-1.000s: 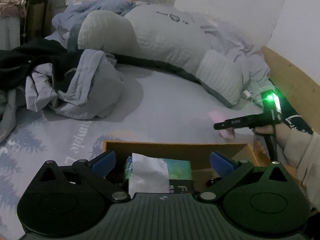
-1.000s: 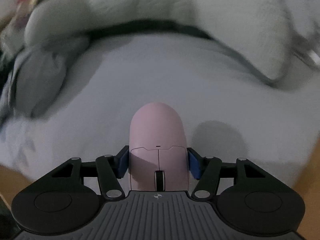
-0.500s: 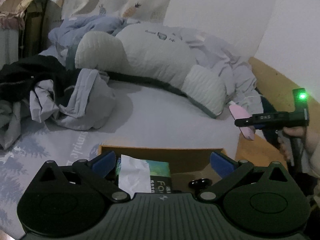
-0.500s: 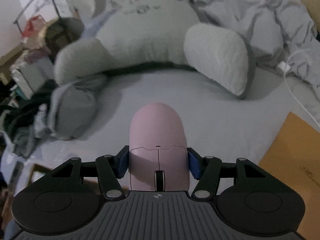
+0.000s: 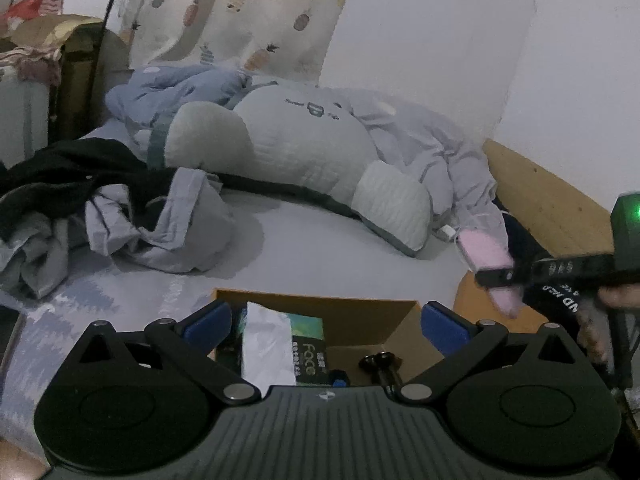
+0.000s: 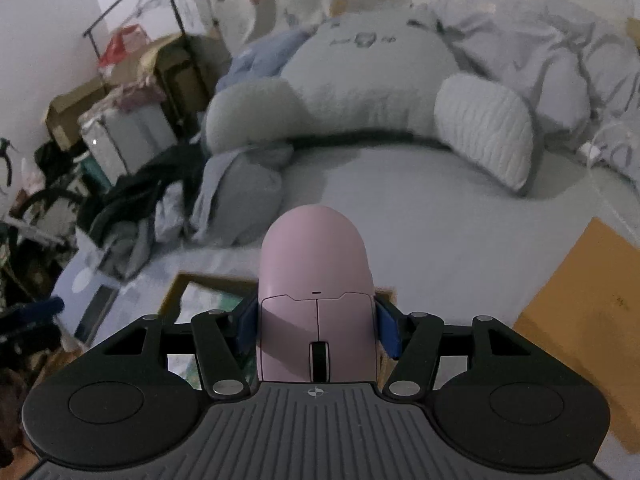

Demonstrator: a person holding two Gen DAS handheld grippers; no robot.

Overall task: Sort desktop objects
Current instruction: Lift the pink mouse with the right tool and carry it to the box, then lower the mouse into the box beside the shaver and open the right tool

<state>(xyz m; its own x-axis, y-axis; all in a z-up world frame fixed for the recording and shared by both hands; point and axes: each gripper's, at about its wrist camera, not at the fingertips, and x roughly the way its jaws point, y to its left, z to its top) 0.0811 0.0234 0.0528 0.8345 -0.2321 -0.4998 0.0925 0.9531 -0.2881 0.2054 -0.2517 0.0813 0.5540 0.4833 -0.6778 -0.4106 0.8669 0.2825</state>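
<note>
Your right claw (image 6: 316, 330) clamps the pale pink computer mouse (image 6: 315, 292); your left claw (image 5: 325, 326) stands apart, empty.

You hold the mouse in the air above the grey bed sheet (image 6: 440, 216), its rounded back pointing away; the open brown cardboard box (image 5: 360, 312) sits under your left claw, holding a green tissue pack (image 5: 288, 344) and a small black object (image 5: 380, 364).
</note>
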